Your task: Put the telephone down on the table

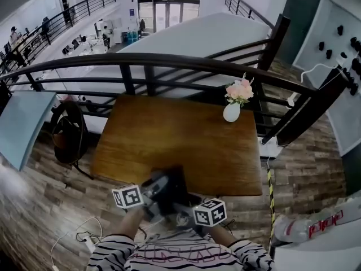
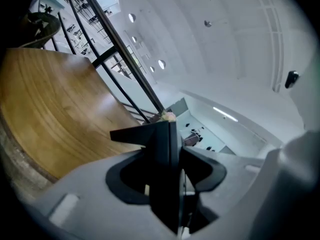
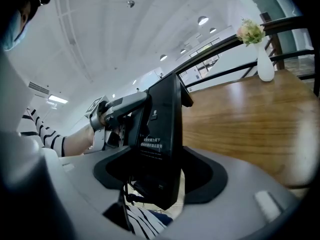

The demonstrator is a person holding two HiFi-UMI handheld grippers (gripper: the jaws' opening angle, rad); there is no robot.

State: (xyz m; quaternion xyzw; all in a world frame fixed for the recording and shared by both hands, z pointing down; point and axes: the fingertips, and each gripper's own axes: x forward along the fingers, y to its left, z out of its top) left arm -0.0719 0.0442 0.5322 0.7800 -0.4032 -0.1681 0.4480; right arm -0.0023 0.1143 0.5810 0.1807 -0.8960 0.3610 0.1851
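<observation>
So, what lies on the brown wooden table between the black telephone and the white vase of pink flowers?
Nothing. The head view shows the brown wooden table bare from the black telephone to the white vase.

Telephone (image 3: pixel 162 124) is plain black with a bit of white print. The 2 holders, left gripper (image 2: pixel 167 176) and right gripper (image 3: pixel 162 174), are light grey, and their marker cubes (image 1: pixel 127 197) are black-and-white squares. Table (image 1: pixel 186 134) is warm brown woodgrain, vase (image 1: pixel 231 113) white, flowers (image 1: pixel 240 90) pink, railing (image 1: pixel 169 61) black, sleeves (image 1: pixel 113 253) black-and-white stripes.
</observation>
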